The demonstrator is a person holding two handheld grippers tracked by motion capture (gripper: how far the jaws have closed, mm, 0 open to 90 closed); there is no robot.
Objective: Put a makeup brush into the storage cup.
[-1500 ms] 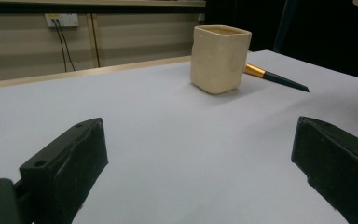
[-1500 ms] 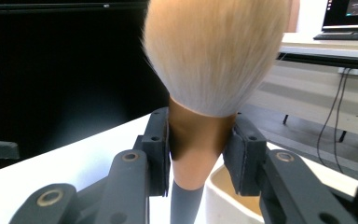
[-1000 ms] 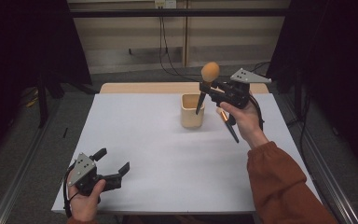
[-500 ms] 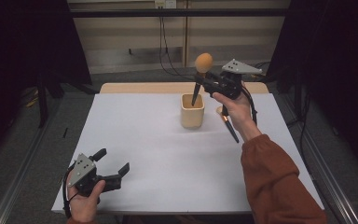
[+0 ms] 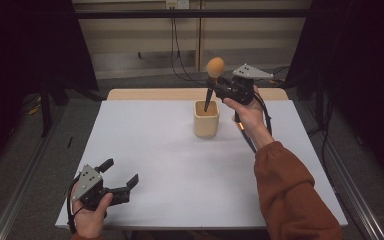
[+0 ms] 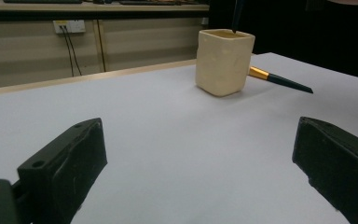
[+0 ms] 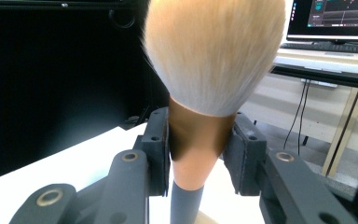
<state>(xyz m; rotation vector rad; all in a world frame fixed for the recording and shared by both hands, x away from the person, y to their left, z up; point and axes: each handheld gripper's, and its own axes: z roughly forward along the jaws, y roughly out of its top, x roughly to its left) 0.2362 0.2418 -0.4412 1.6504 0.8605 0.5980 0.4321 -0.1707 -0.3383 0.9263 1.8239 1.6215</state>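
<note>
A makeup brush [image 5: 215, 66] with a fluffy tan head stands nearly upright, head up, with my right gripper [image 5: 221, 86] shut on its copper ferrule [image 7: 196, 140]. Its dark handle slants down into the mouth of a cream square cup [image 5: 206, 120] at the table's far middle. In the left gripper view the handle tip [image 6: 237, 14] dips just inside the cup [image 6: 224, 60]. My left gripper [image 5: 120, 172] rests open near the table's front left corner, with nothing between its jaws [image 6: 200, 163].
A second brush [image 5: 247, 140] with a dark handle and gold ferrule [image 6: 279, 79] lies flat on the white table [image 5: 170, 165], just right of the cup and under the right hand. Cables hang behind the table's far edge.
The right hand carried the brush leftward, so its handle went from beside the cup's right edge to inside the cup's mouth. The left gripper stayed where it was.
</note>
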